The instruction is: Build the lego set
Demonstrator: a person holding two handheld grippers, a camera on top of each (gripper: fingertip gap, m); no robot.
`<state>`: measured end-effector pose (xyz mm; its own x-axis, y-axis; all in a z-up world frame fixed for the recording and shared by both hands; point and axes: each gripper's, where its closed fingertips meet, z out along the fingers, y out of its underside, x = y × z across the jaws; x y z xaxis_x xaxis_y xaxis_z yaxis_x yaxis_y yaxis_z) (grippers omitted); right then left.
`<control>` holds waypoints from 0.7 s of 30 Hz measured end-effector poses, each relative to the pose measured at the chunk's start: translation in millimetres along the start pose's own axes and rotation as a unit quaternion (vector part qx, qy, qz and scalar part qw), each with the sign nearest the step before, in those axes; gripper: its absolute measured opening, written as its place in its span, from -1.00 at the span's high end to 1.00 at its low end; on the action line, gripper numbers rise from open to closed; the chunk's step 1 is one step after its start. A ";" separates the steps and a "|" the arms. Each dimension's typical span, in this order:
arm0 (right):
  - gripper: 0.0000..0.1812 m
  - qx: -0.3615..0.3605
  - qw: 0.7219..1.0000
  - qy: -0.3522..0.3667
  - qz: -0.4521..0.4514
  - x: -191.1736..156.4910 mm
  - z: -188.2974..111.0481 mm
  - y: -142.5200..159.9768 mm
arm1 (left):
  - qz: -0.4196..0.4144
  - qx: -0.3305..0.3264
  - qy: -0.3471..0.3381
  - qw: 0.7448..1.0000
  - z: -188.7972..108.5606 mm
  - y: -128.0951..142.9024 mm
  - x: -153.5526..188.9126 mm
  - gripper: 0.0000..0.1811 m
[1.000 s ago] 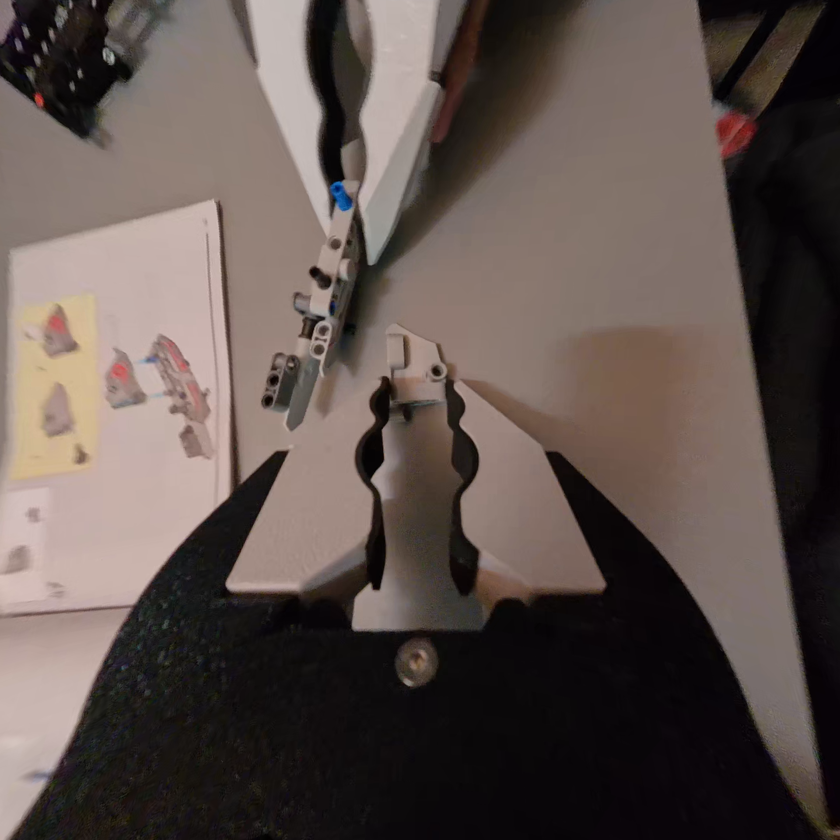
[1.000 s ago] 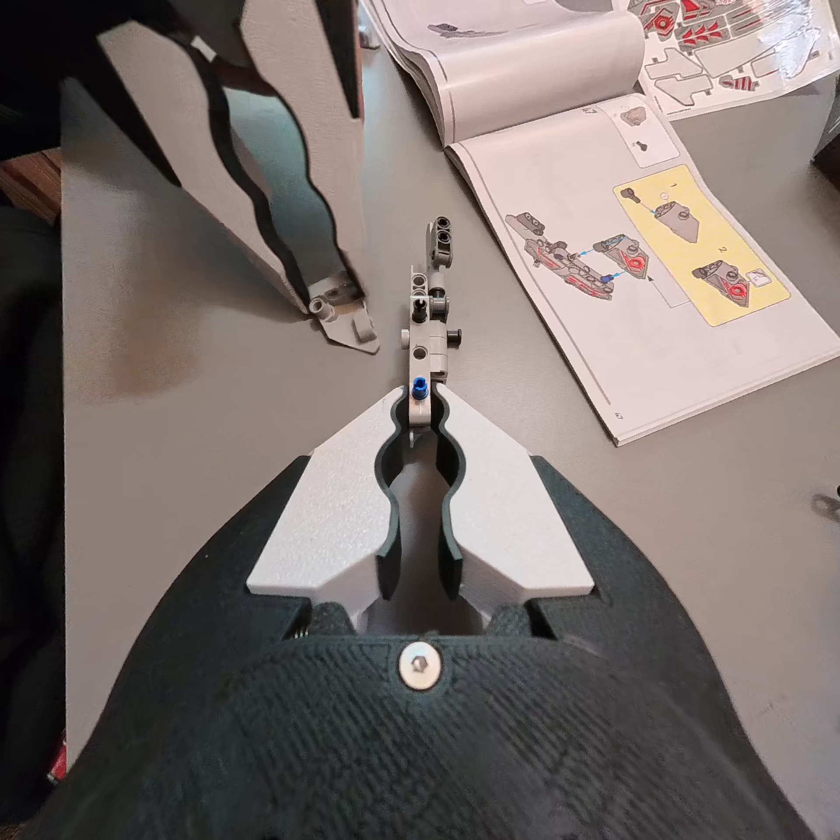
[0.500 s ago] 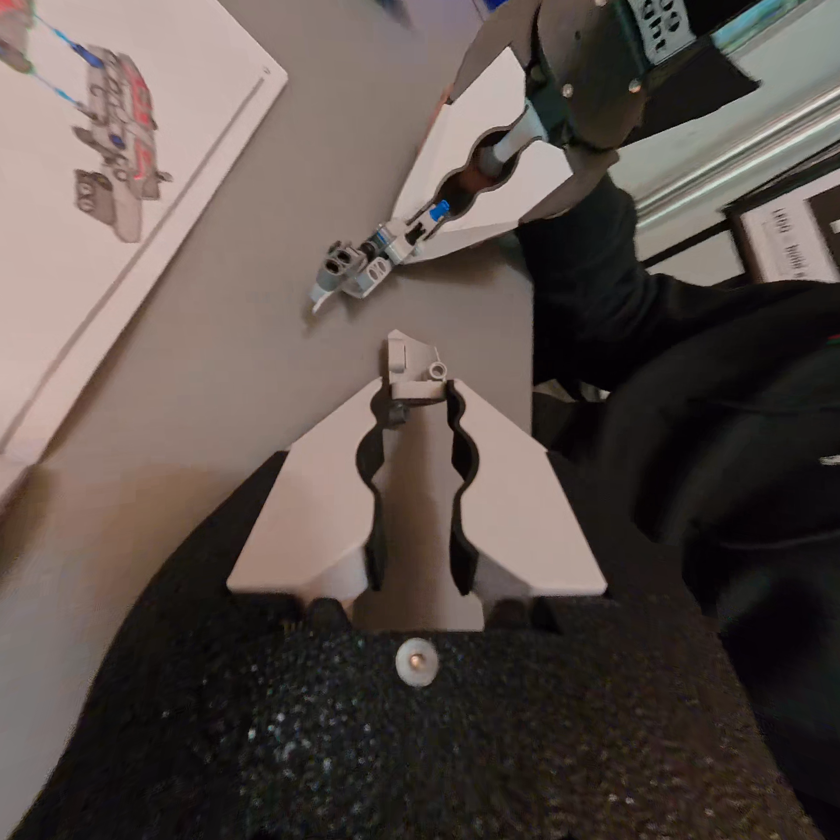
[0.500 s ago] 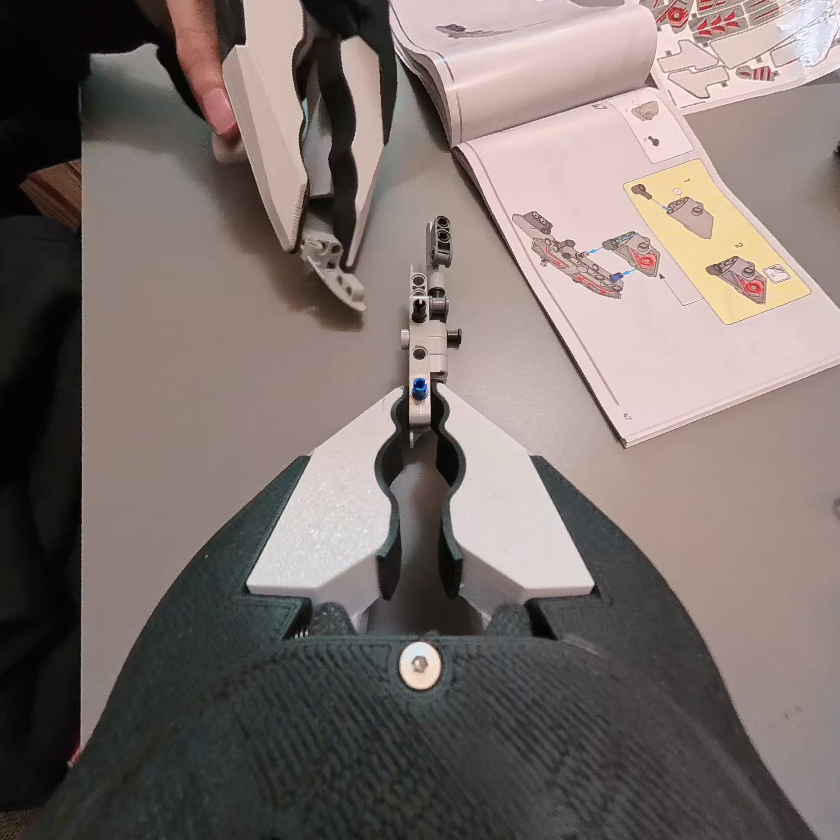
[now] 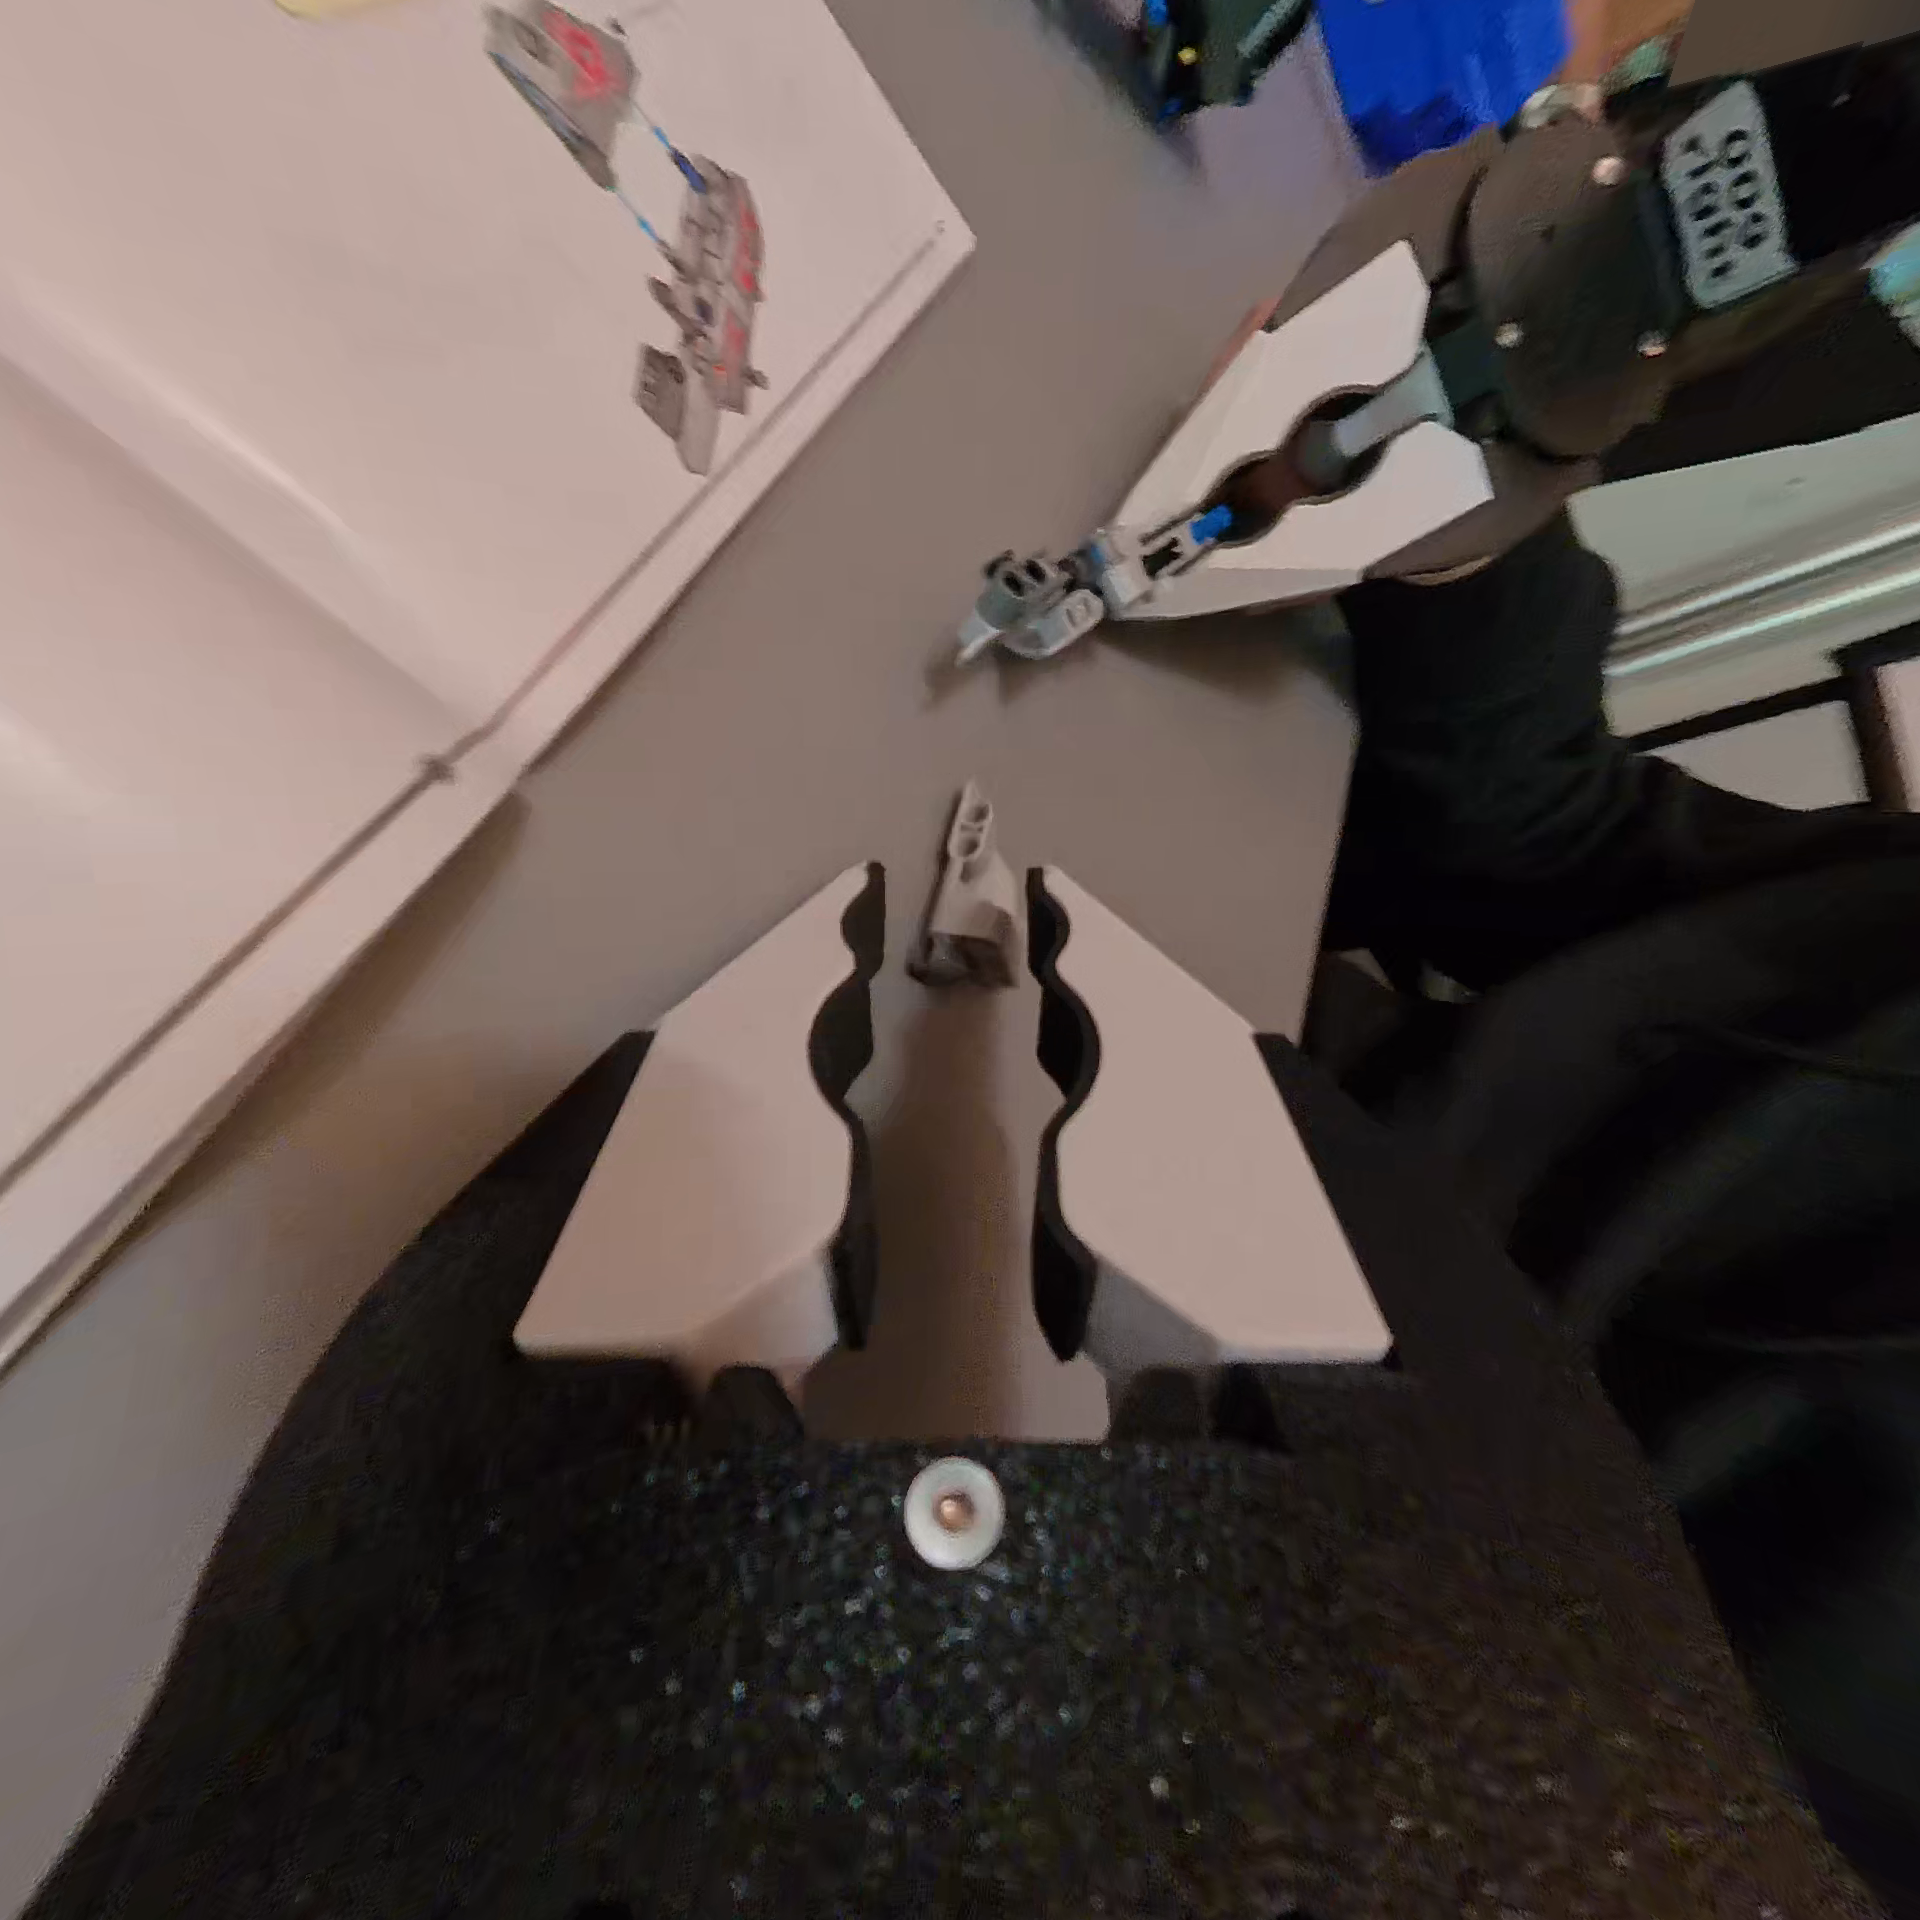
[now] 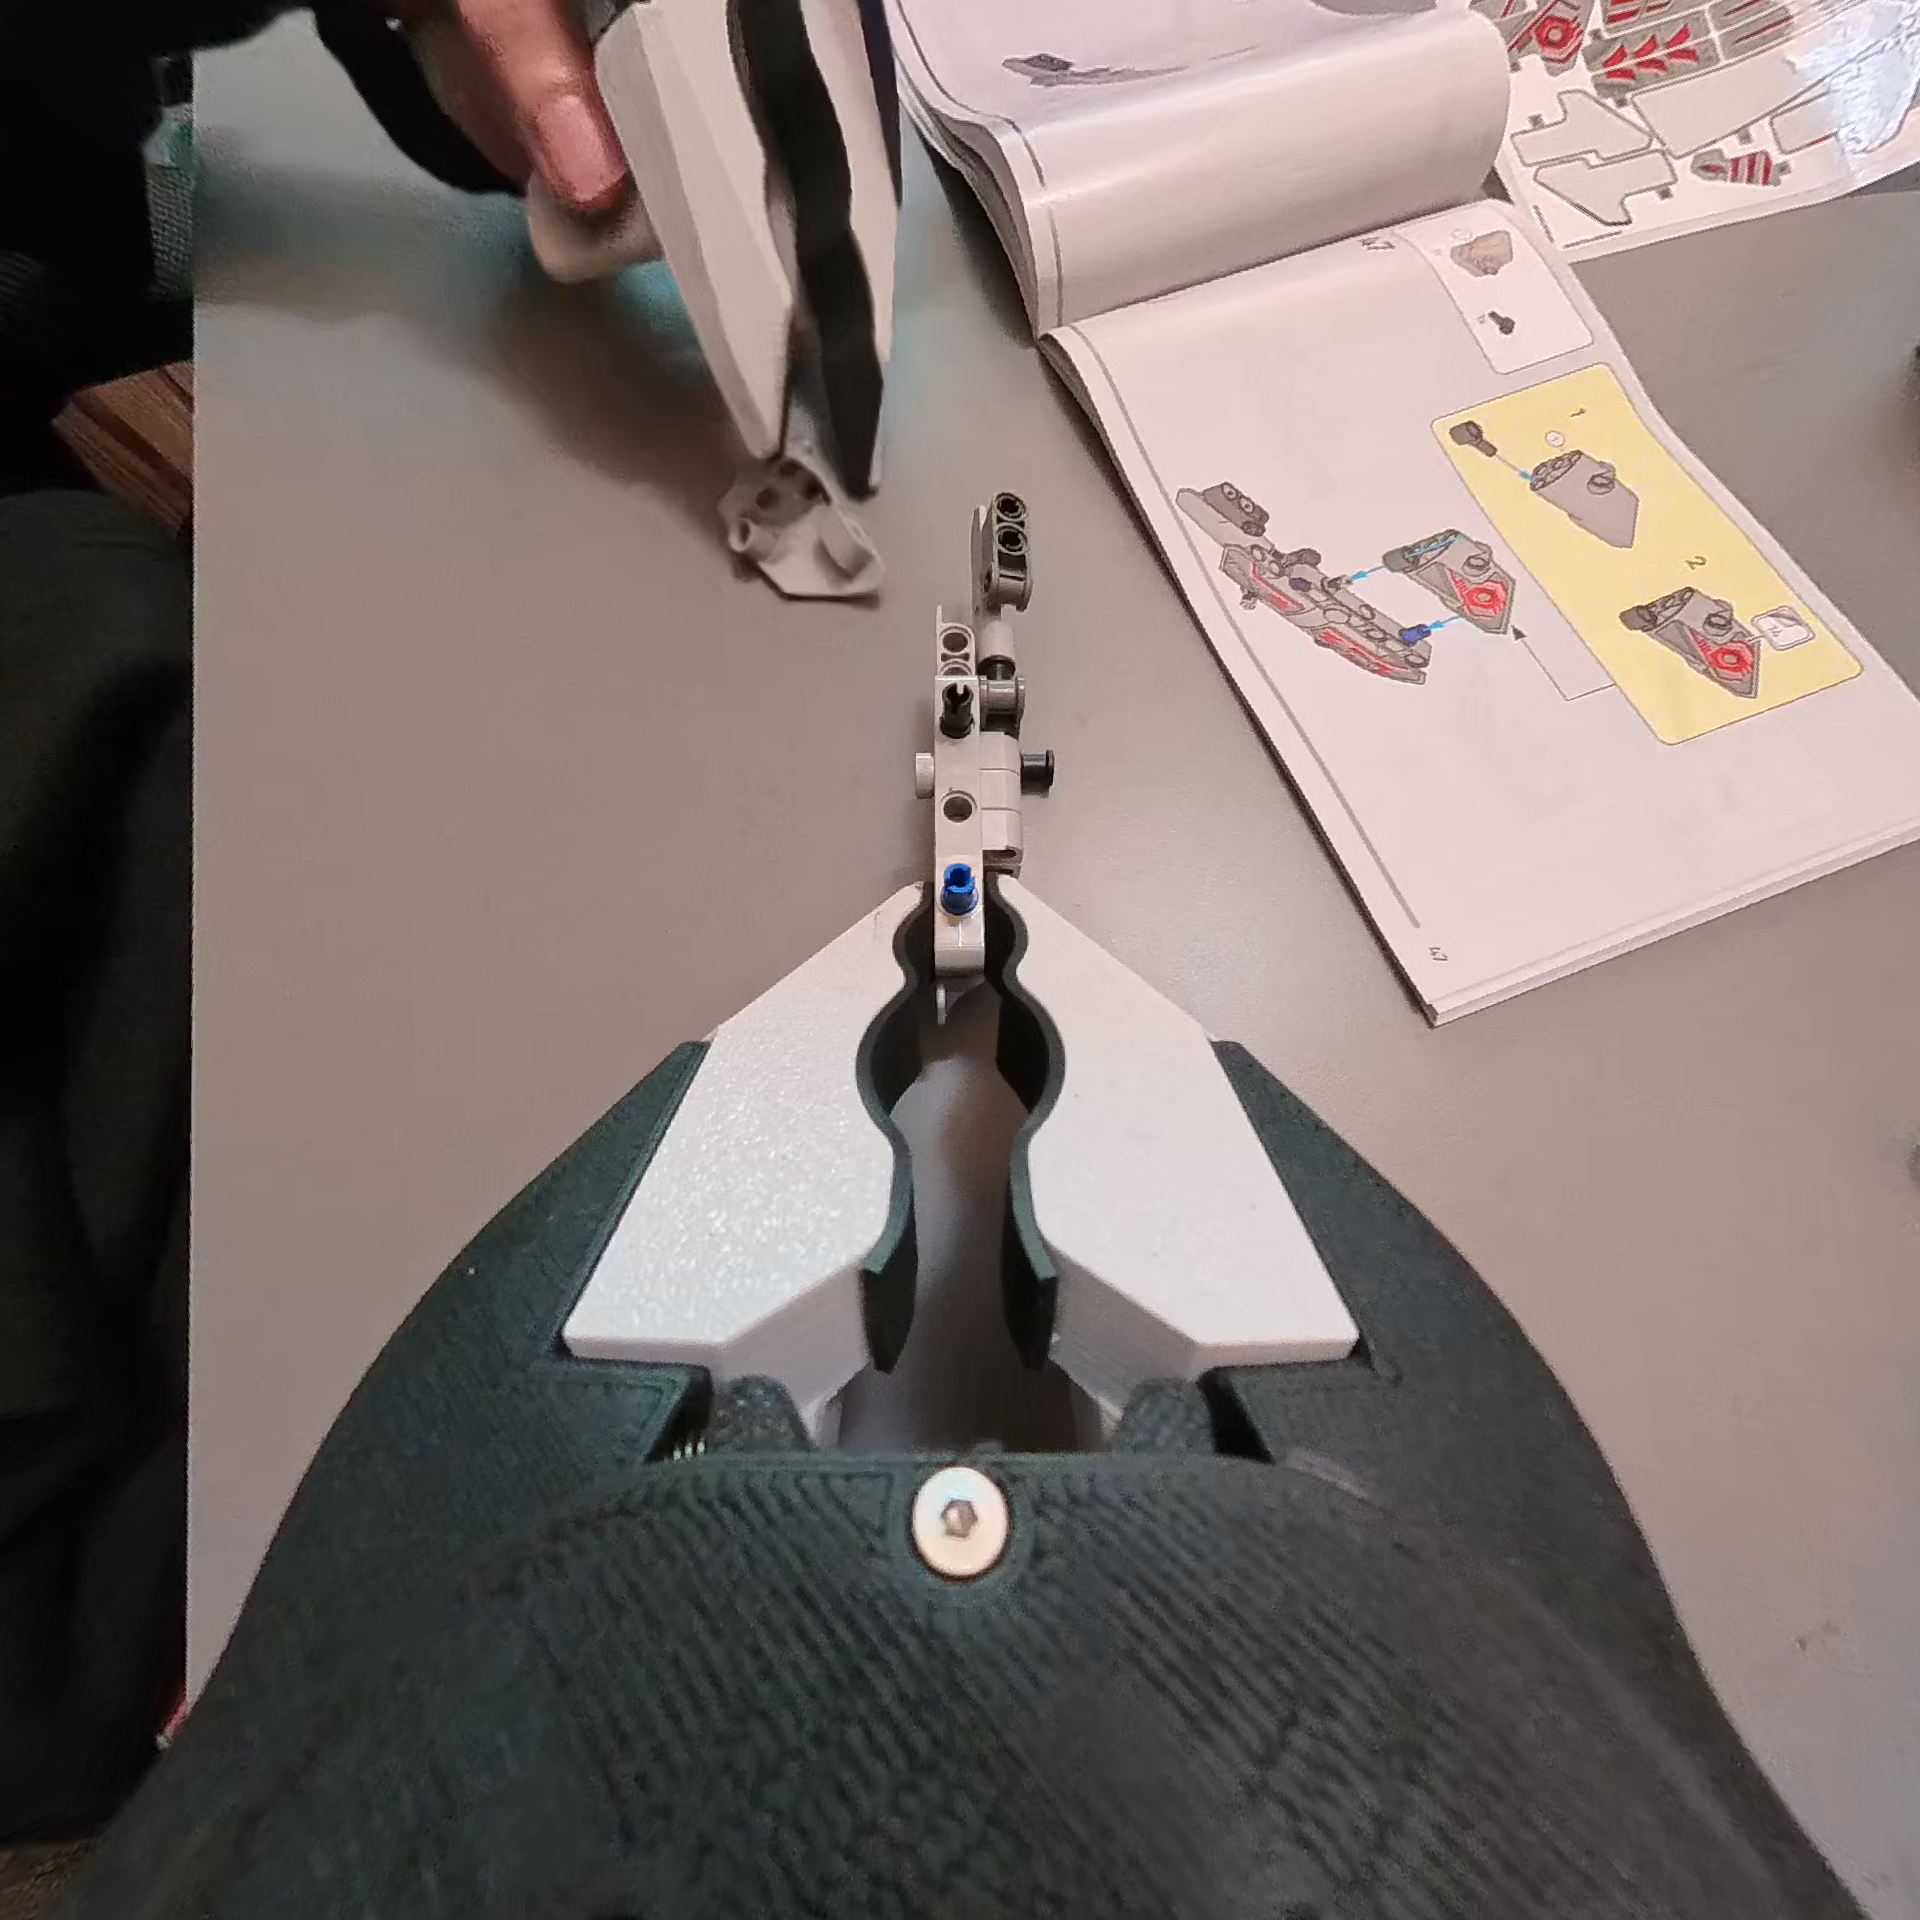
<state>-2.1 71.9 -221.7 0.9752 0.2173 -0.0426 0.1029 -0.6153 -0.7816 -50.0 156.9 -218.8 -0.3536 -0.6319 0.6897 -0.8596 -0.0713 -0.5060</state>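
A small grey wedge piece (image 5: 961, 904) stands edge-on between my left gripper's (image 5: 956, 873) fingertips, with a slim gap to the left pad. The jaws stand partly open. In the right wrist view that gripper (image 6: 816, 468) points steeply down and the wedge piece (image 6: 800, 545) touches the grey table (image 6: 520, 831) under its tips. My right gripper (image 6: 961, 920) is shut on the near end of a long grey beam assembly (image 6: 977, 769) with a blue pin, lying low over the table. The assembly also shows in the left wrist view (image 5: 1039, 603).
An open instruction booklet (image 6: 1351, 623) lies right of the assembly, with a sticker sheet (image 6: 1714, 104) behind it. A hand (image 6: 540, 125) holds the left gripper. The table edge runs along the left in the right wrist view. The person's dark clothing (image 5: 1558, 831) lies past it. Left tips to right tips: about 11 centimeters.
The left gripper has swung to point steeply down beside the assembly. The wedge piece, gripped flat before, now sits edge-on and loose between the fingers. The right gripper has not moved.
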 end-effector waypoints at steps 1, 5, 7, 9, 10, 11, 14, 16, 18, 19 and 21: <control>0.93 0.000 1.000 -0.001 0.000 -0.2 0.0 0.0 | 0.011 0.011 -0.020 1.000 -2.7 -2.6 -4.4 0.72; 0.93 0.000 1.000 -0.002 -0.002 -0.9 0.0 0.0 | 0.109 0.070 -0.059 0.990 -16.8 -20.7 0.4 0.67; 0.93 0.000 1.000 -0.001 -0.004 -0.9 0.0 0.1 | 0.287 0.068 -0.086 0.952 -17.7 -17.7 23.3 0.73; 0.93 0.000 1.000 -0.001 -0.004 -1.1 0.1 0.1 | 0.417 0.011 -0.140 0.898 -8.3 -1.8 32.0 0.73; 0.93 0.000 1.000 -0.001 -0.004 -1.1 0.0 0.1 | 0.449 -0.032 -0.166 0.877 -2.5 7.5 30.1 0.67; 0.93 0.000 1.000 -0.003 -0.003 -1.2 0.1 0.0 | 0.469 -0.069 -0.196 0.859 1.6 14.0 24.7 0.62; 0.93 0.000 1.000 -0.005 -0.001 -1.5 0.1 0.0 | 0.513 -0.128 -0.263 0.807 7.7 20.1 11.3 0.69; 0.93 0.000 1.000 -0.005 -0.001 -1.5 0.0 -0.1 | 0.513 -0.132 -0.278 0.802 11.2 17.6 9.0 0.81; 0.93 0.000 1.000 -0.005 -0.002 -1.6 -0.1 -0.1 | 0.496 -0.131 -0.301 0.804 10.5 11.8 1.4 0.91; 0.93 0.000 1.000 -0.005 -0.002 -1.6 0.0 -0.1 | 0.488 -0.126 -0.305 0.808 10.4 9.5 -1.1 0.93; 0.93 0.000 1.000 -0.005 -0.002 -1.7 -0.1 0.0 | 0.461 -0.119 -0.290 0.830 10.8 8.9 -1.4 0.93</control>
<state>-3.7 71.5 -221.5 0.9728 0.2270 -0.0461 0.1064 -0.6146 -0.7816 -53.2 148.8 -229.9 -0.7234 -0.6044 -0.3339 -0.3956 0.7591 -0.5169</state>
